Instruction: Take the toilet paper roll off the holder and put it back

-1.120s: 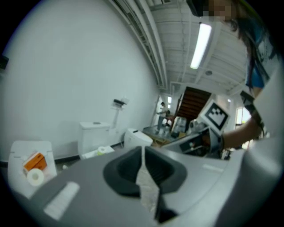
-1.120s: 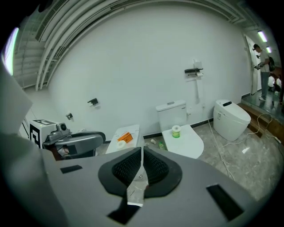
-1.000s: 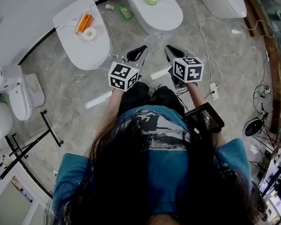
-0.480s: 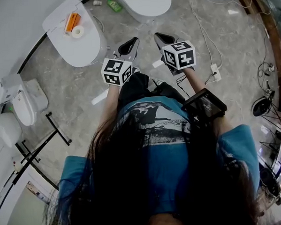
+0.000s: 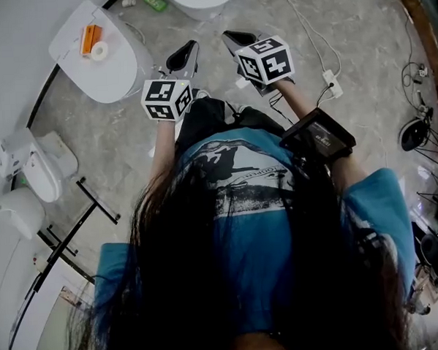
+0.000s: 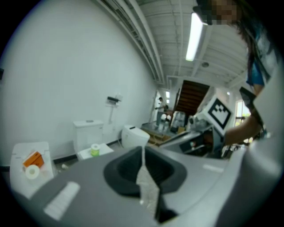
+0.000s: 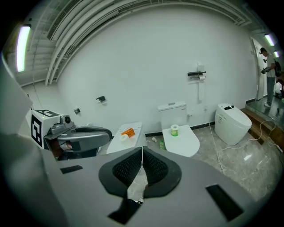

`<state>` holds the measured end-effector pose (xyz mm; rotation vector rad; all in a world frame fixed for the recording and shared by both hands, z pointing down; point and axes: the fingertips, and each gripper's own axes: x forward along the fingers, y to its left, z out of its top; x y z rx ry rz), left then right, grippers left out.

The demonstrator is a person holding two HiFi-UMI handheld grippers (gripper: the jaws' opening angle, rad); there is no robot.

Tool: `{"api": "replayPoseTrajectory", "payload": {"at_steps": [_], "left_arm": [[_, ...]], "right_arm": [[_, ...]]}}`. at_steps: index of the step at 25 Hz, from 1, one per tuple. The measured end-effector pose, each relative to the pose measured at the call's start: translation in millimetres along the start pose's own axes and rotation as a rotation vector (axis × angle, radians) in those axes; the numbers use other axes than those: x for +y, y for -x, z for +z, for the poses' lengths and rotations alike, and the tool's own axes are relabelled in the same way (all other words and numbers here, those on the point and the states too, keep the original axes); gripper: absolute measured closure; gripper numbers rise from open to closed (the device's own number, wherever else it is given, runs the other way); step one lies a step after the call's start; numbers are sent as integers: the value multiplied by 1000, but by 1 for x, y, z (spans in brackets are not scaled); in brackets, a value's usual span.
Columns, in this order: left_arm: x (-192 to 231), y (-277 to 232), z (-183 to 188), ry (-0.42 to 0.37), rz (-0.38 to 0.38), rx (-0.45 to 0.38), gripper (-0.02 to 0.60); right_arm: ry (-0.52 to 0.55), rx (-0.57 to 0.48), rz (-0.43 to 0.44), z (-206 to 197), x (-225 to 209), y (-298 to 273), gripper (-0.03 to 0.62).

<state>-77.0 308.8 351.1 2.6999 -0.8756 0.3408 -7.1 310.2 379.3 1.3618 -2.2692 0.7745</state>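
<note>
Both grippers clenched on nothing, held out side by side above the marble floor (image 5: 129, 139); a roll sits on a toilet lid.

Left gripper (image 6: 142, 150): pads meet along one line, nothing between them. Right gripper (image 7: 142, 150): the same, pads together and empty. White toilet paper roll (image 5: 99, 50) lies flat on the closed toilet lid (image 5: 115, 81) at upper left of the head view, just beside an orange box (image 5: 87, 38), well apart from both grippers. Holder (image 7: 195, 74) is fixed on the white wall above the middle toilet's cistern (image 7: 173, 113); a small white thing at its right end is too small to tell. A green-tinted roll (image 7: 174, 130) stands on that toilet's lid.
</note>
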Motion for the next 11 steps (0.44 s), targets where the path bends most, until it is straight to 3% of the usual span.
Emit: {"api": "replayPoseTrajectory", "payload": {"at_steps": [11], "left_arm": [[-42,-11,-8,-23,-19,16,563]], "right_arm": [[-8,11,3,-26,-15,30,572]]}}
